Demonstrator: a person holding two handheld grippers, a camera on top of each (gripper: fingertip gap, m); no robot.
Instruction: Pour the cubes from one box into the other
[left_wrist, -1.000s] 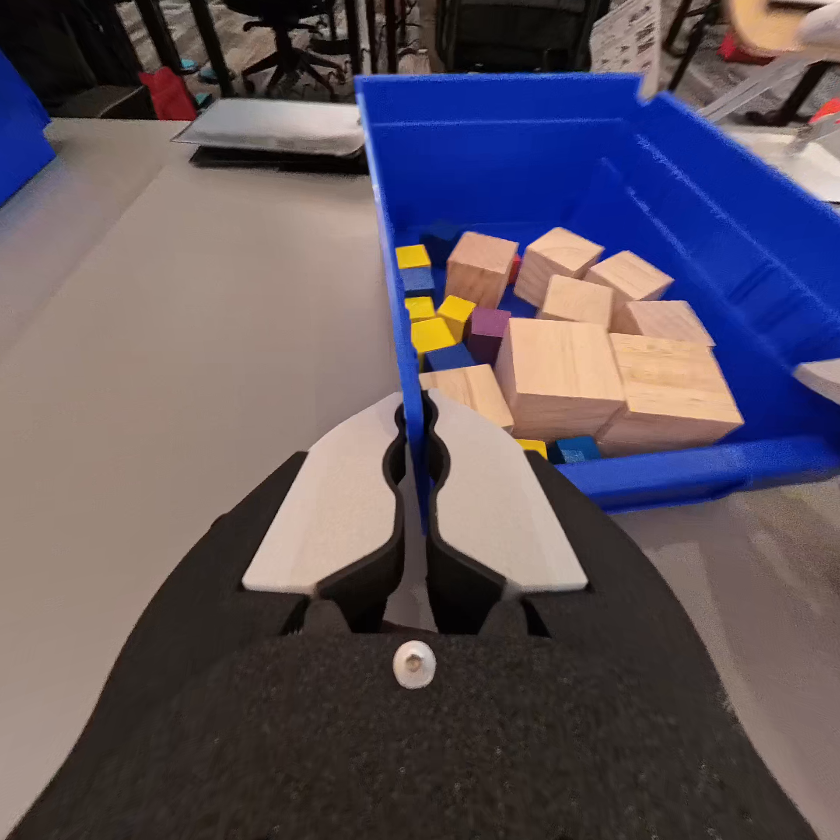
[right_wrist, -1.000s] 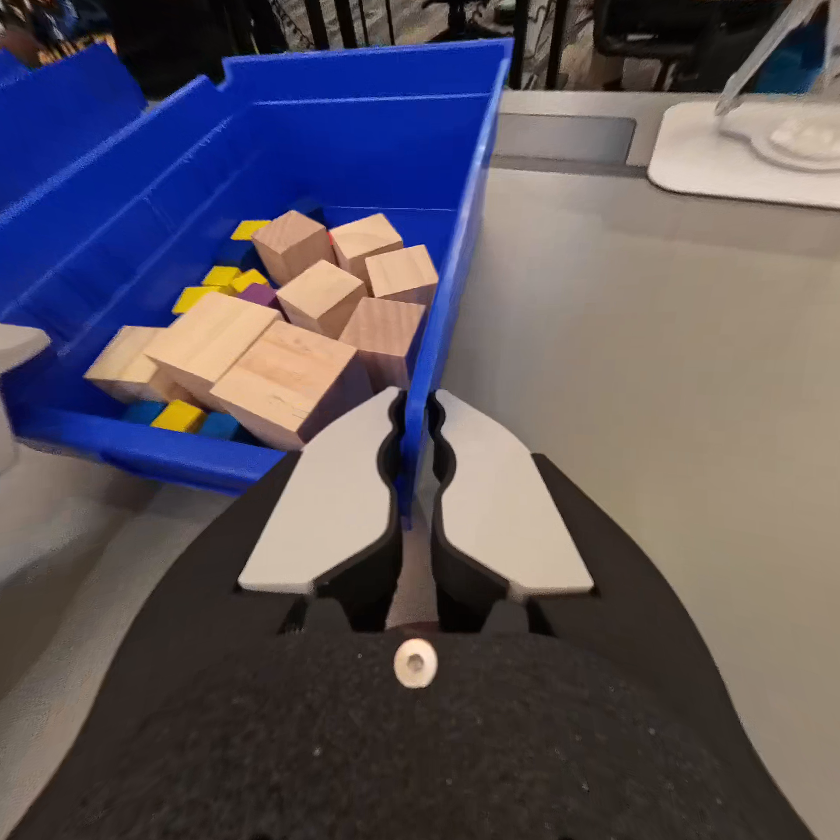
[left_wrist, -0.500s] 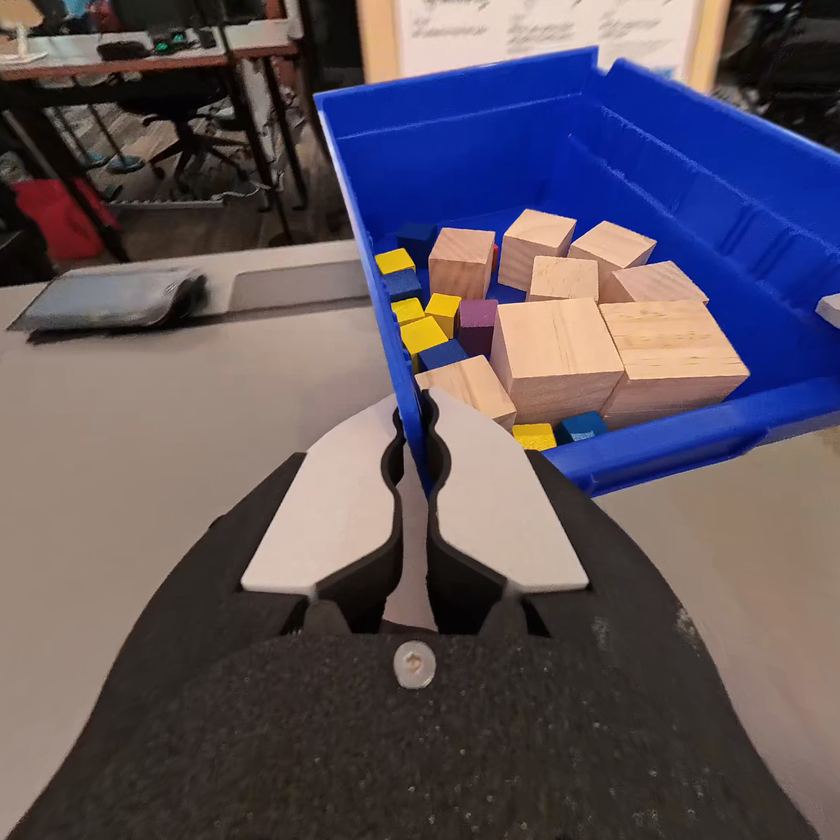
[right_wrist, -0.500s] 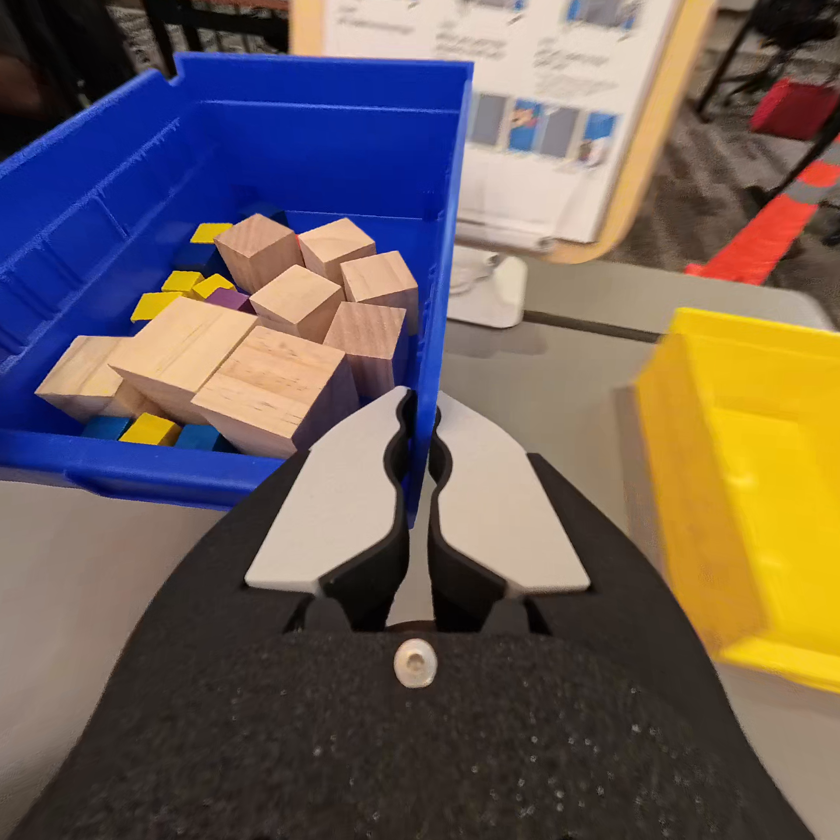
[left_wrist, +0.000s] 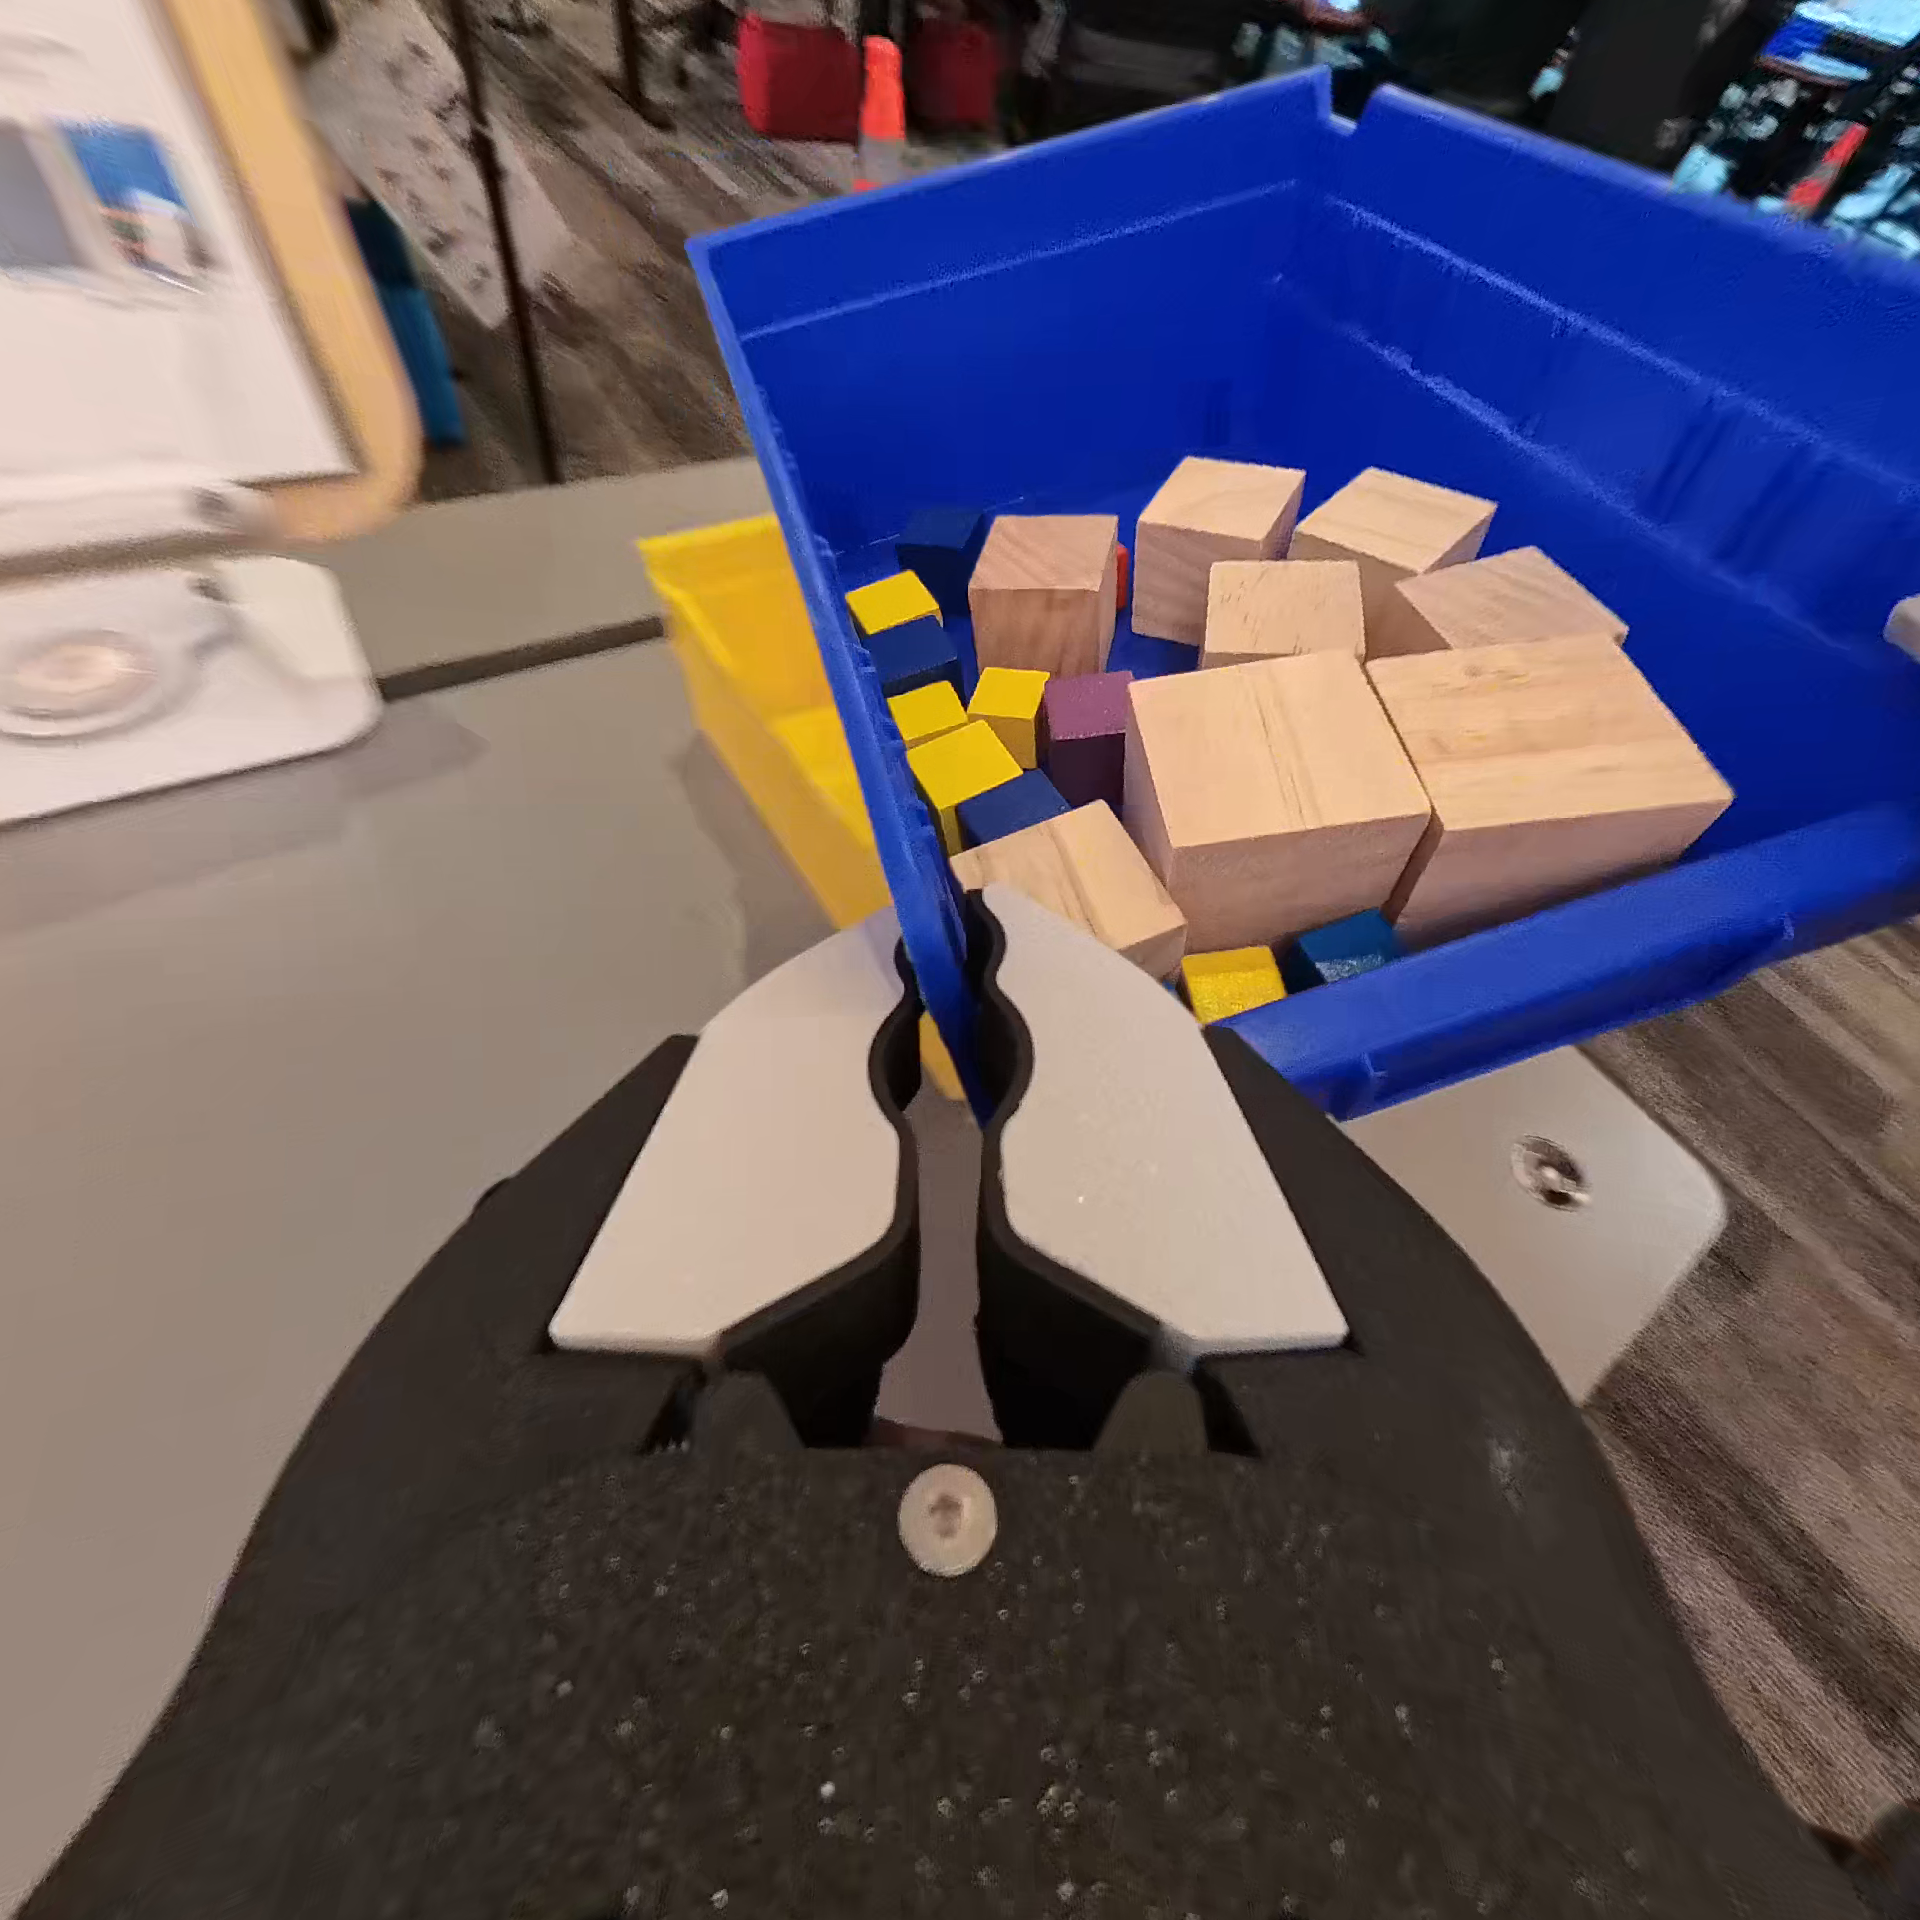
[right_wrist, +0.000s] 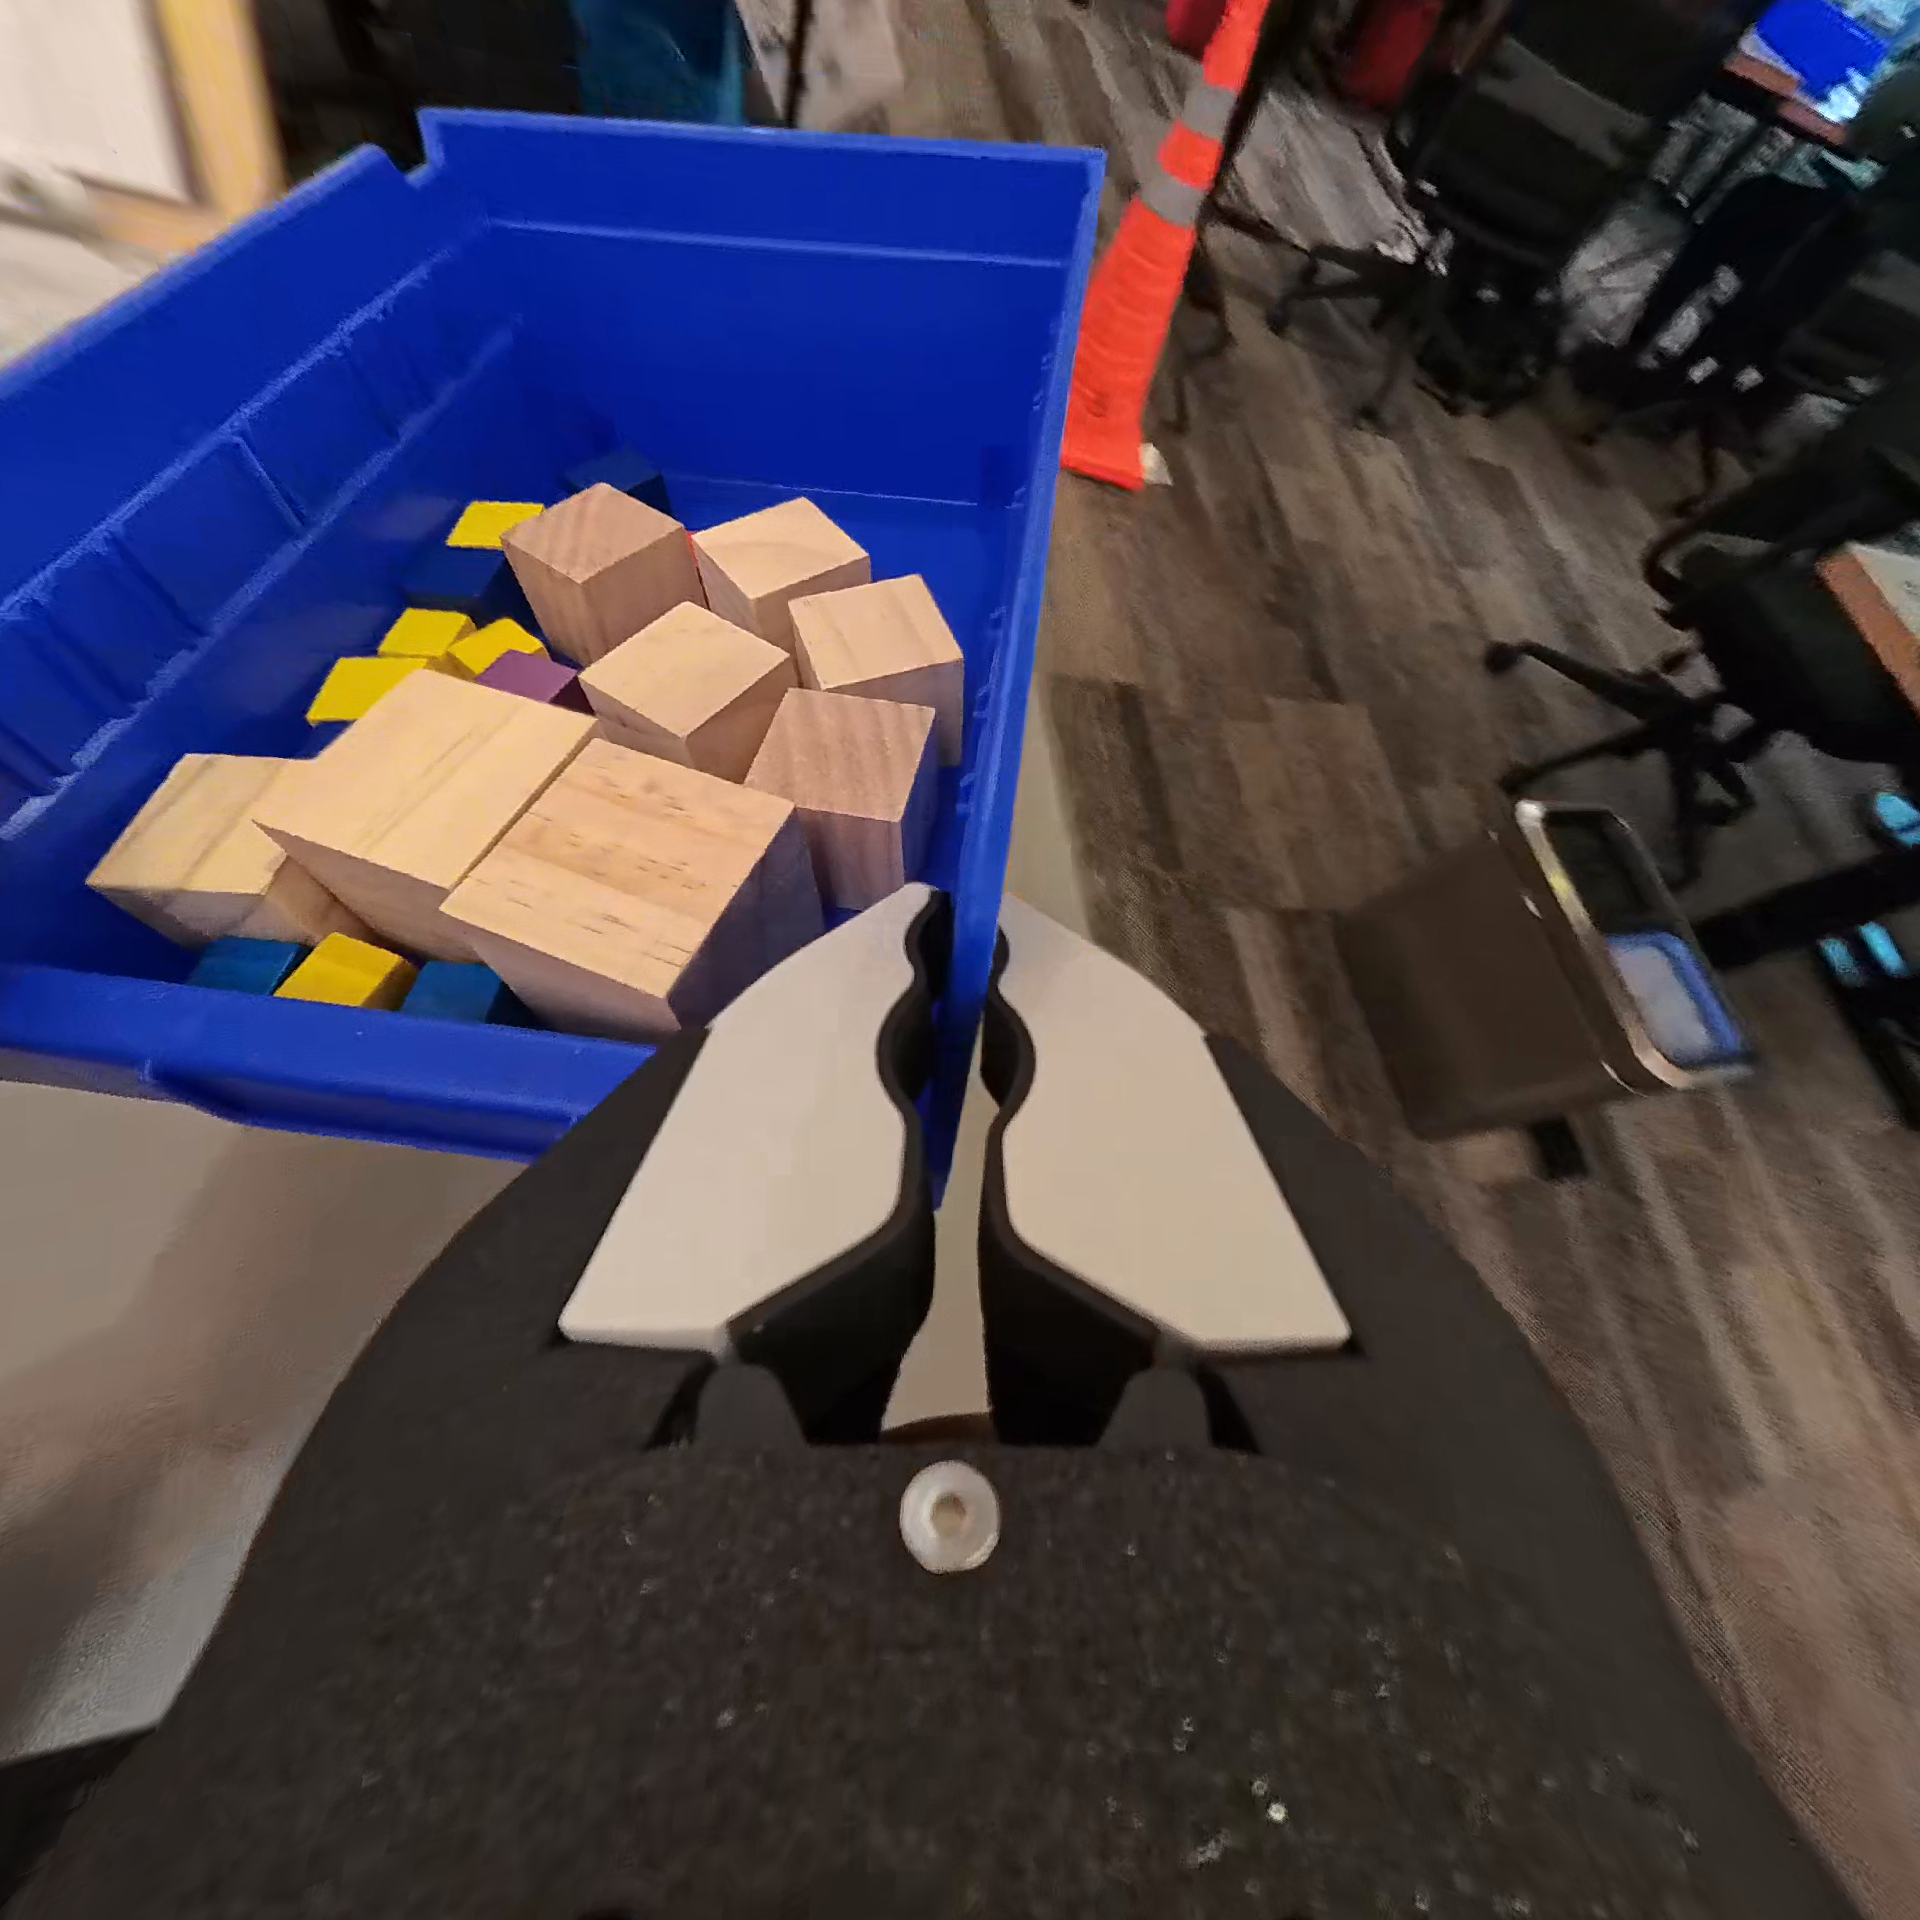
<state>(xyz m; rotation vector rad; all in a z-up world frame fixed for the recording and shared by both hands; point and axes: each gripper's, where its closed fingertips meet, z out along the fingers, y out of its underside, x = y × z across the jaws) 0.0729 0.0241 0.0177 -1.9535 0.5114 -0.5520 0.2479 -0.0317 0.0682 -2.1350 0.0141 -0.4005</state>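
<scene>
Two bins: one blue box, one yellow box; inside the blue, eight plain wooden cubes, some small yellow, blue and purple cubes, partly hidden; two grippers.

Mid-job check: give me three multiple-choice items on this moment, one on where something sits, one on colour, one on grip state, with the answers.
1. Where is the yellow box in the left wrist view?
A. Left of and below the blue box, on the grey table
B. Inside the blue box
C. Stacked on top of the cubes

2. What colour is the one small cube beside the big wooden cubes that matches no other?
A. Green
B. Purple
C. White

3. How are the left hand-held gripper and the right hand-held gripper set?
A. Both open
B. One holds a cube
C. Each shut on a side wall of the blue box

Answers: 1 A, yellow shows past the blue wall; 2 B, one purple cube among yellow and blue; 3 C, a blue wall sits between each pair of fingers.
</scene>
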